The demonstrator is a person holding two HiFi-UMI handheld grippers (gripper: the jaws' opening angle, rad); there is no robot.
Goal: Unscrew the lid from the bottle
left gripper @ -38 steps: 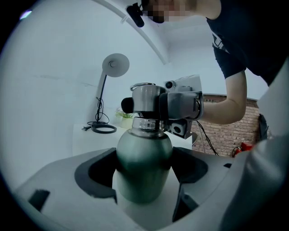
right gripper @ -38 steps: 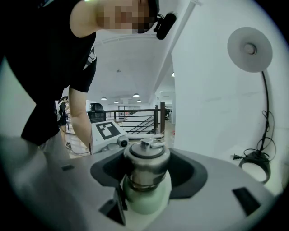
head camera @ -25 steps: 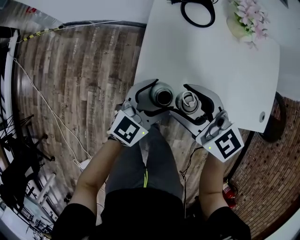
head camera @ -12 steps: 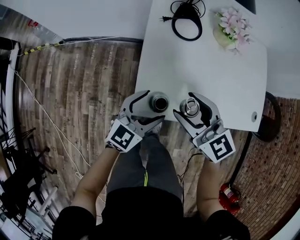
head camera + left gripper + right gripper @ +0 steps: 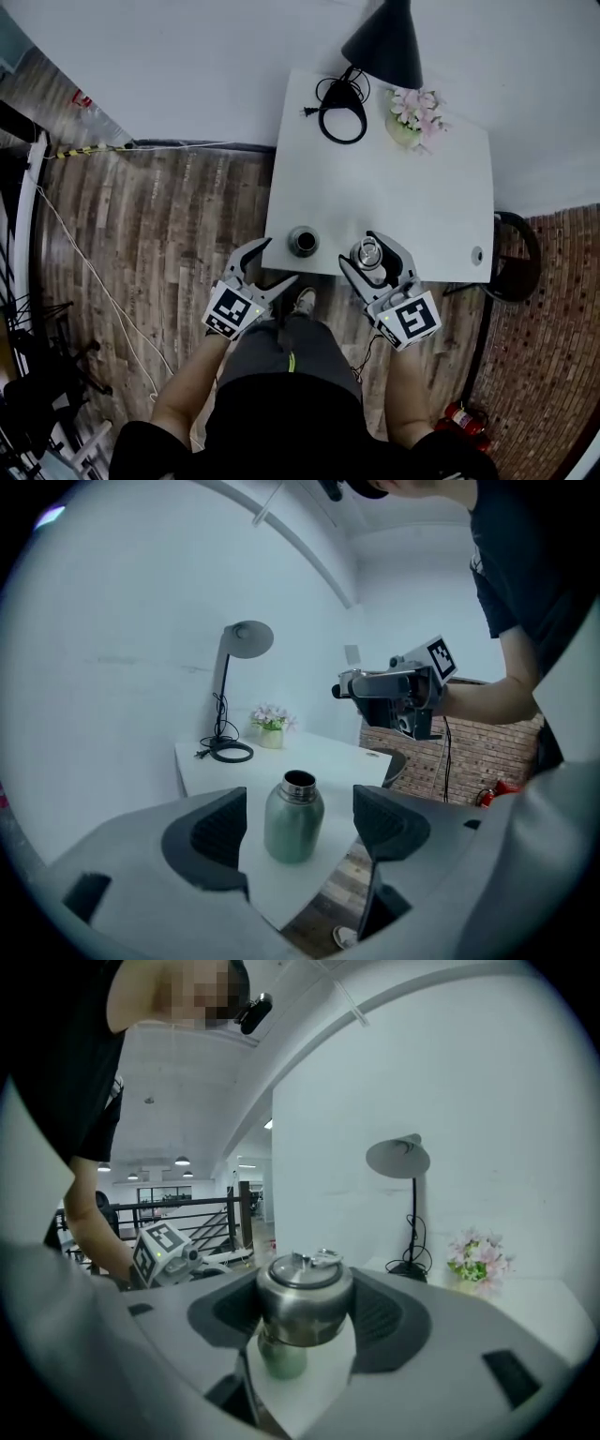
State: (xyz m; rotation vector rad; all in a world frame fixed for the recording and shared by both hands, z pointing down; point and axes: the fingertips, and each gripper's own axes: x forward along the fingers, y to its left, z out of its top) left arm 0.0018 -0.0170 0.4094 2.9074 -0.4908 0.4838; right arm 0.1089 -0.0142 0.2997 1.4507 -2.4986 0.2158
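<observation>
Bottle (image 5: 303, 242): open-mouthed, upright at the near left edge of the table (image 5: 403, 187). Lid (image 5: 305, 1296): off the bottle, just to its right, clamped between the wide-set pads of the right gripper (image 5: 360, 251). Left gripper (image 5: 272, 265): jaws spread, holding nothing, nearer than the bottle and clear of it, beyond the table's edge. Far side of table: coiled cable (image 5: 342, 108), flowers (image 5: 414, 112), lamp (image 5: 386, 42).

One bottle (image 5: 303, 242), one lid (image 5: 305, 1297), one lamp (image 5: 384, 47), one flower pot (image 5: 413, 114), two grippers (image 5: 272, 264) (image 5: 364, 251)
</observation>
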